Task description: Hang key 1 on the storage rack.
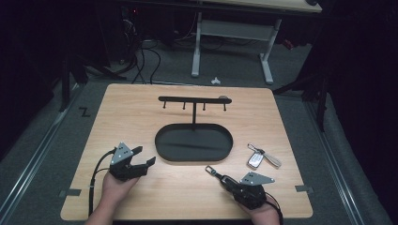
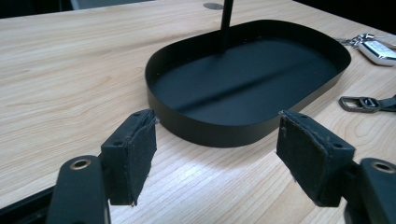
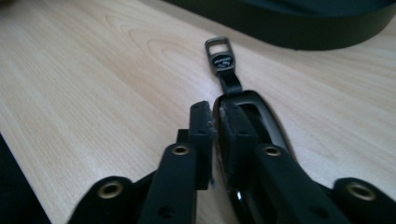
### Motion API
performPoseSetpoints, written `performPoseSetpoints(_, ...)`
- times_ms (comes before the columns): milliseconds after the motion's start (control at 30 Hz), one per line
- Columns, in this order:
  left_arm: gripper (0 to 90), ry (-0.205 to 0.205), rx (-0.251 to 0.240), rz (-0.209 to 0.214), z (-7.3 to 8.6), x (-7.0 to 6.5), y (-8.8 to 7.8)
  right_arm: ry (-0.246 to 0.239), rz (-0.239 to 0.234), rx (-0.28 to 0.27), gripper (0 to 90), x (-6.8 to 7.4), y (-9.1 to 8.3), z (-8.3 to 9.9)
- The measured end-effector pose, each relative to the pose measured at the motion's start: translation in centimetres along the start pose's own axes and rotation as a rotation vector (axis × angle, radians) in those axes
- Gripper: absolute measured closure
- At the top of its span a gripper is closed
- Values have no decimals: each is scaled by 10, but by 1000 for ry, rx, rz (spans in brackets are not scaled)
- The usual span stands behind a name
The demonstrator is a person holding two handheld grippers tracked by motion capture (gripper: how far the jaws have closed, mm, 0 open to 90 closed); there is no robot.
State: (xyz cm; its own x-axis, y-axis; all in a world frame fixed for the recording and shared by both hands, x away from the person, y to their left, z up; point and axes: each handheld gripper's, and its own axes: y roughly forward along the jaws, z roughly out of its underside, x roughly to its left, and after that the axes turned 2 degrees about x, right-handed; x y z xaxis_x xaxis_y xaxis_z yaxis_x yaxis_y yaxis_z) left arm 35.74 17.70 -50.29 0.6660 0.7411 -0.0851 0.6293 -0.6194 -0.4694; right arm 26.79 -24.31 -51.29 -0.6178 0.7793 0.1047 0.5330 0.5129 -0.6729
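A black key fob [image 3: 270, 122] with a short strap and metal clasp [image 3: 221, 57] lies low over the wooden table near its front right. My right gripper [image 3: 215, 112] is shut on the fob's edge; in the high view the right gripper [image 1: 229, 180] points up-left, with the clasp [image 1: 210, 169] sticking out ahead. My left gripper [image 1: 146, 155] stands open and holds nothing, just left of the black oval tray [image 1: 206, 146]. From the left gripper [image 2: 215, 154] view the tray's wall [image 2: 210, 126] is close ahead and the clasp [image 2: 362, 103] lies at the right.
A post rises from the tray to a black bar with several hooks [image 1: 194, 99]. A silver key fob with a ring [image 1: 255, 161] lies right of the tray. Beyond the table stand a white-legged desk [image 1: 197, 47] and floor cables [image 1: 141, 56].
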Motion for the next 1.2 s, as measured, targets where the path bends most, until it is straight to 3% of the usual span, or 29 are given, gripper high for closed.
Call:
performPoseSetpoints(233, 290, -1, 7, -21, 5, 2, -10, 7, 9, -29, 689, 1, 1, -9)
performPoseSetpoints(300, 262, 1, 27, -47, 9, 4, -13, 8, -3, -23, 636, 0, 5, -14)
performPoseSetpoints(467, 259, -11, 22, -57, 13, 6, -20, 15, -14, -14, 578, 0, 10, -21)
performPoseSetpoints(633, 283, -33, 26, -62, 14, 8, -20, -2, 12, 24, 460, 0, 18, -30)
performPoseSetpoints(767, 283, -6, 51, -76, 12, 8, -19, -17, 52, 82, 409, -4, 20, -39)
performPoseSetpoints(867, 326, -9, 51, -60, 12, 9, -21, -13, 48, 155, 370, -7, 22, -49)
performPoseSetpoints(933, 339, 9, 66, -67, 11, 7, -20, -41, 63, 221, 360, -6, 22, -59)
performPoseSetpoints(967, 334, 9, 66, -67, 11, 7, -20, -41, 63, 221, 360, -6, 22, -59)
performPoseSetpoints(1067, 328, 30, 61, -89, 9, 6, -20, -34, 53, 287, 353, -7, 24, -67)
performPoseSetpoints(1100, 329, 20, 46, -92, 8, 8, -21, -43, 59, 328, 361, -8, 25, -72)
performPoseSetpoints(1200, 341, 10, 49, -99, 8, 10, -21, -54, 94, 368, 382, -12, 28, -76)
